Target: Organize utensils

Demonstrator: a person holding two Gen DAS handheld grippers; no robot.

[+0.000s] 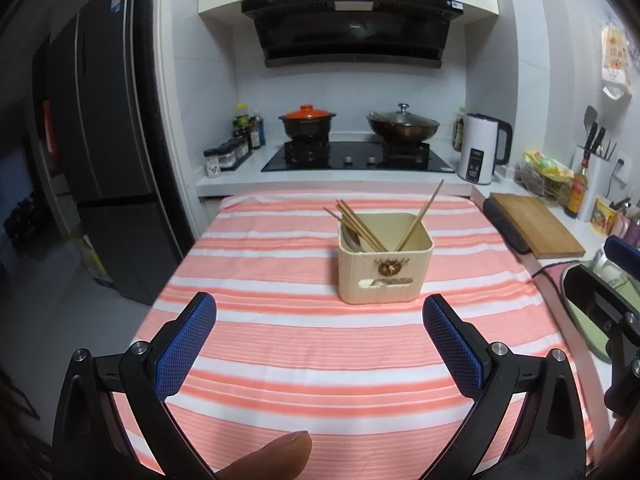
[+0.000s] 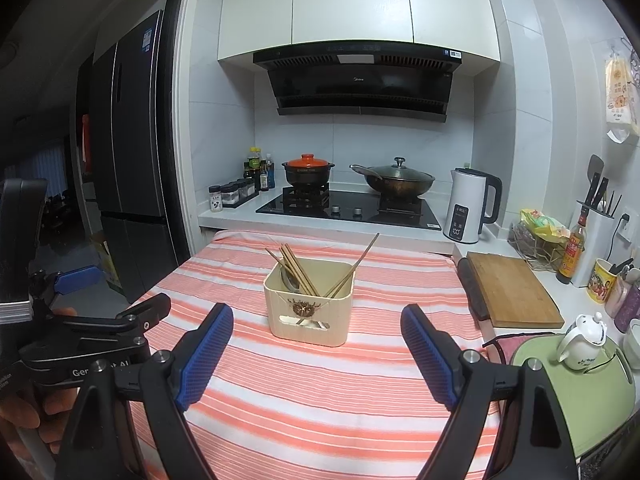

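A cream utensil holder (image 1: 385,258) stands upright on a table draped in a coral-and-white striped cloth (image 1: 280,360), set toward the far half of the surface. Wooden chopsticks (image 1: 360,224) lean out of it in two groups, a bundle at the left and a pair (image 1: 420,216) tilted to the right, with a metal spoon (image 2: 289,278) tucked against the inner left wall. The left gripper (image 1: 319,310) hovers over the near cloth with its blue-padded jaws spread wide and nothing between them; the right gripper (image 2: 317,320) is likewise held wide apart and empty, well short of the holder.

Behind the table, a white counter carries a black gas hob (image 2: 348,206) bearing a clay pot with an orange lid (image 2: 307,170) and a lidded wok (image 2: 398,182), beneath a black range hood (image 2: 360,84) and white cabinets. A white electric kettle (image 2: 468,206) stands at the hob's right, condiment bottles (image 2: 258,172) at its left. A wooden cutting board (image 2: 512,292) and a white teapot (image 2: 582,340) sit along the right counter; a dark refrigerator (image 2: 128,152) fills the left.
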